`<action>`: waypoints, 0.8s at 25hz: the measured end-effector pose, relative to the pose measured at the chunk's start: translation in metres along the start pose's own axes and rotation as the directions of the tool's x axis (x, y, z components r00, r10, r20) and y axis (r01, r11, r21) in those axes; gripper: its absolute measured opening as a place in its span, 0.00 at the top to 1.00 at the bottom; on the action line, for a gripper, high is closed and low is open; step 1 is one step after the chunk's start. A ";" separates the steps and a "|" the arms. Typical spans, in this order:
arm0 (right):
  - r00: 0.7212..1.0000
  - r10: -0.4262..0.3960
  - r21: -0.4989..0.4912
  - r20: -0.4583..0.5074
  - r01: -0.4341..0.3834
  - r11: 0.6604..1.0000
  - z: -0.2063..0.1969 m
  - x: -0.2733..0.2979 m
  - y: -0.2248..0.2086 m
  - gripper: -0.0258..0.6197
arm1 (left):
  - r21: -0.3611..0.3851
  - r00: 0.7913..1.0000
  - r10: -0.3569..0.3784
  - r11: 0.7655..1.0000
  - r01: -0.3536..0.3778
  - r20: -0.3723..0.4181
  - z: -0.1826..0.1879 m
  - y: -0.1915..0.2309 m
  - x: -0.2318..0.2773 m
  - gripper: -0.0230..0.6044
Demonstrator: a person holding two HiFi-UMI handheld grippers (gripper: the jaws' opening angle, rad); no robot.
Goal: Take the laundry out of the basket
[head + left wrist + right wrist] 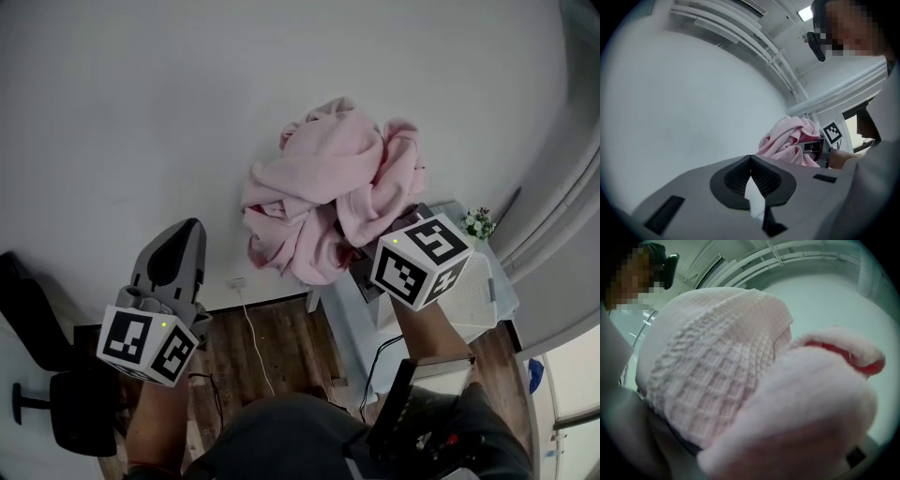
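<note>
A bundle of pink laundry (328, 192) hangs in the air in front of the white wall, with a fleecy piece and a waffle-knit piece (708, 366) bunched together. My right gripper (366, 274) is shut on its lower edge, and the cloth covers its jaws and fills the right gripper view. My left gripper (186, 234) is lower left, apart from the laundry. Its jaws are shut with nothing between them (750, 161). The left gripper view shows the bundle (790, 140) and the right gripper (819, 147) off to the right. A white perforated basket (486, 292) stands below the right gripper.
The basket rests on a pale table (352, 323) beside a small pot of flowers (478, 223). A black chair (42, 375) stands at the lower left. A white cable (251, 333) runs over the wooden floor. A person's lap and a dark device (422, 417) are at the bottom.
</note>
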State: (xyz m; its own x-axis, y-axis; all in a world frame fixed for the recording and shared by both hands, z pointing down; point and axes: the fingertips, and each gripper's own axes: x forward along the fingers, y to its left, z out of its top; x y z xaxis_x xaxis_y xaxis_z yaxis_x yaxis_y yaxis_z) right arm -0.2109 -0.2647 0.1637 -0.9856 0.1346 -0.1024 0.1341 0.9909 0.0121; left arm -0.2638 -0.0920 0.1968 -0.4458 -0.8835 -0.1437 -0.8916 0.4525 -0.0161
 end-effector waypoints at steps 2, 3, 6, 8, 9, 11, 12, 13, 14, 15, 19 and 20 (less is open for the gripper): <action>1.000 0.029 0.011 0.010 -0.029 1.000 -0.003 0.020 0.032 0.61 | 0.009 0.999 0.051 0.999 -0.052 0.015 0.005 0.027 -0.026 0.95; 0.999 0.038 0.014 0.013 -0.038 0.999 -0.007 0.028 0.048 0.61 | 0.010 0.997 0.076 0.997 -0.076 0.020 0.004 0.038 -0.040 0.95; 0.999 0.041 0.013 0.011 -0.042 0.999 -0.020 0.041 0.080 0.61 | 0.005 0.992 0.122 0.992 -0.123 0.031 -0.001 0.060 -0.065 0.95; 0.999 0.045 0.027 0.010 -0.046 0.999 -0.027 0.044 0.078 0.61 | 0.000 0.989 0.144 0.990 -0.144 0.028 -0.005 0.061 -0.060 0.95; 0.999 0.051 0.037 0.010 -0.051 0.998 -0.031 0.045 0.075 0.60 | -0.003 0.987 0.157 0.988 -0.157 0.022 -0.007 0.062 -0.057 0.95; 0.998 0.061 0.056 0.007 -0.061 0.997 -0.038 0.049 0.073 0.60 | -0.005 0.983 0.184 0.983 -0.184 0.009 -0.009 0.064 -0.054 0.95; 0.998 0.064 0.062 0.004 -0.064 0.996 -0.041 0.050 0.073 0.60 | -0.004 0.980 0.197 0.980 -0.197 0.004 -0.009 0.066 -0.054 0.95; 0.998 0.065 0.066 0.004 -0.065 0.996 -0.043 0.051 0.072 0.60 | -0.002 0.978 0.211 0.978 -0.211 0.002 -0.008 0.068 -0.053 0.95; 0.998 0.065 0.068 0.004 -0.065 0.996 -0.045 0.051 0.071 0.60 | -0.001 0.975 0.223 0.975 -0.223 0.004 -0.008 0.069 -0.053 0.95; 0.998 0.064 0.072 0.005 -0.064 0.995 -0.046 0.051 0.070 0.60 | -0.002 0.973 0.233 0.973 -0.233 0.006 -0.007 0.071 -0.052 0.95; 0.998 0.067 0.082 -0.004 -0.066 0.994 -0.051 0.055 0.071 0.60 | 0.002 0.968 0.253 0.968 -0.253 -0.003 -0.004 0.076 -0.052 0.95; 0.998 0.064 0.079 -0.008 -0.063 0.995 -0.052 0.055 0.072 0.60 | 0.007 0.968 0.253 0.968 -0.253 -0.008 -0.004 0.076 -0.052 0.95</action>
State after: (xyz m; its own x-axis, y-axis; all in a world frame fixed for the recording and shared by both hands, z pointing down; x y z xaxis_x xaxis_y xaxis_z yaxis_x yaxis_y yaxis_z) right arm -0.2609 -0.1863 0.2110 -0.9758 0.1978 -0.0936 0.2038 0.9772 -0.0596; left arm -0.3086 -0.0126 0.2074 -0.6572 -0.7415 -0.1350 -0.7495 0.6618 0.0141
